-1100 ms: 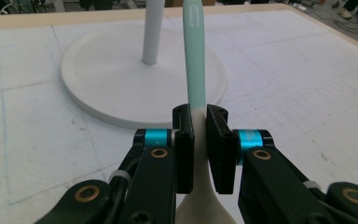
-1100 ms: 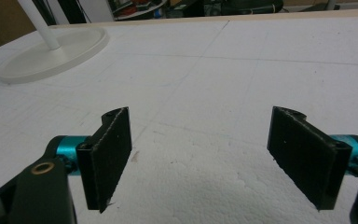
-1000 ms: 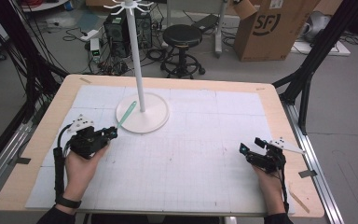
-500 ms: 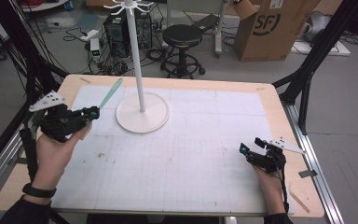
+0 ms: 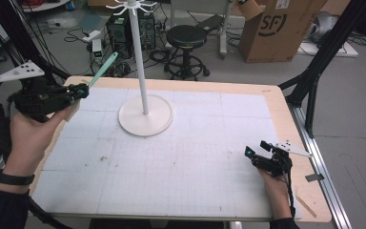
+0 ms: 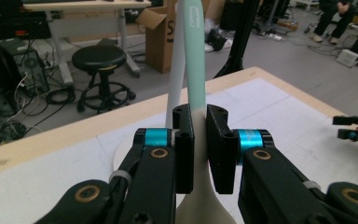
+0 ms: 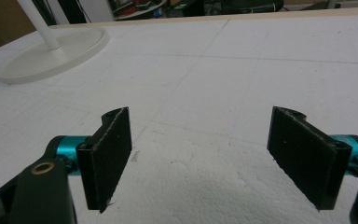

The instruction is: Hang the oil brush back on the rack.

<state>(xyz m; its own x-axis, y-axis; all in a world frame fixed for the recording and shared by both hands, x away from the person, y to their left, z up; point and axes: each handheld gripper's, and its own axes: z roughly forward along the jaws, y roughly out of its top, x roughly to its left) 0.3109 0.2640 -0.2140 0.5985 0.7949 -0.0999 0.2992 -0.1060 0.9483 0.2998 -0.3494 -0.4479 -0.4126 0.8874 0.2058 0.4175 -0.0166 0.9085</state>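
The left gripper (image 5: 78, 89) is raised over the far-left corner of the desk (image 5: 276, 102), clamped on a mint-green toothbrush (image 5: 103, 69) with a white lower handle. In the left gripper view the two black jaws press in from either side on the toothbrush (image 6: 195, 56) where green meets white, and the green end rises straight up between them toward the top of the picture. From the high view the toothbrush slants up and to the right, its tip pointing toward the floor beyond the desk's far edge — well above the desk surface.

Just right of it stands a white rack (image 5: 144, 102): a round base on the white gridded mat (image 5: 186, 162), with a thin pole rising to a ring of hooks at the top. The toothbrush is near the pole but apart from it.

The right gripper (image 5: 255, 153) rests low at the near-right part of the desk, held by the person's right hand (image 5: 275, 191). In the right gripper view its jaws stand wide apart over the mat with nothing between them, and the rack's base (image 7: 51, 58) lies farther off at the upper left.

On the floor beyond the desk are a black stool (image 5: 187, 38) and a cardboard box (image 5: 281, 28).
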